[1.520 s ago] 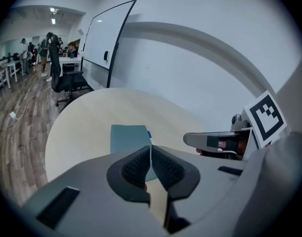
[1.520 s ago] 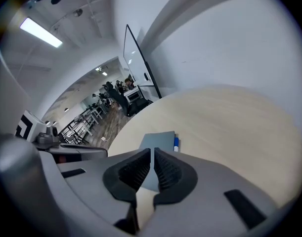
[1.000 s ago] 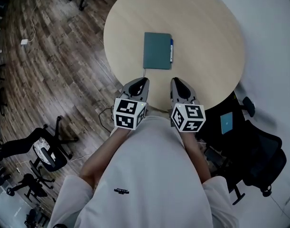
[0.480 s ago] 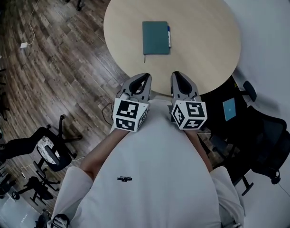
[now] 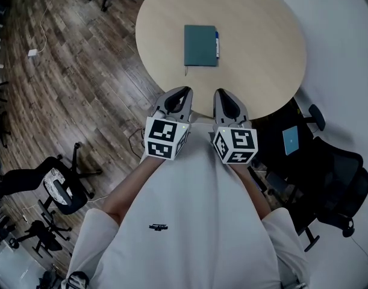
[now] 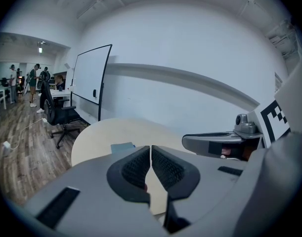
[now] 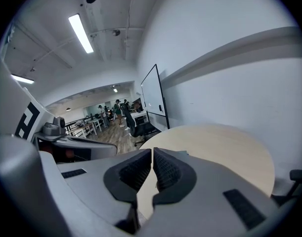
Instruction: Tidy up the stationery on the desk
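Note:
A teal notebook (image 5: 200, 45) lies flat near the middle of the round beige table (image 5: 256, 47), with a blue pen (image 5: 217, 43) tight along its right edge. My left gripper (image 5: 184, 93) and right gripper (image 5: 218, 95) hover side by side at the table's near edge, short of the notebook. Both are shut with nothing between the jaws. In the left gripper view my left gripper (image 6: 150, 151) points over the table, and a corner of the notebook (image 6: 122, 147) shows just behind its pads. In the right gripper view my right gripper (image 7: 152, 154) faces the bare tabletop (image 7: 225, 144).
Black office chairs stand to the right (image 5: 337, 185) and at lower left (image 5: 57, 188) of the table on the wood floor. A whiteboard (image 6: 89, 80) stands by the wall beyond the table. A small teal item (image 5: 290, 139) rests near the right chair.
Both grippers have stayed at the table's near edge, drawing slightly closer together. The view has shifted a little; the notebook and pen lie as before.

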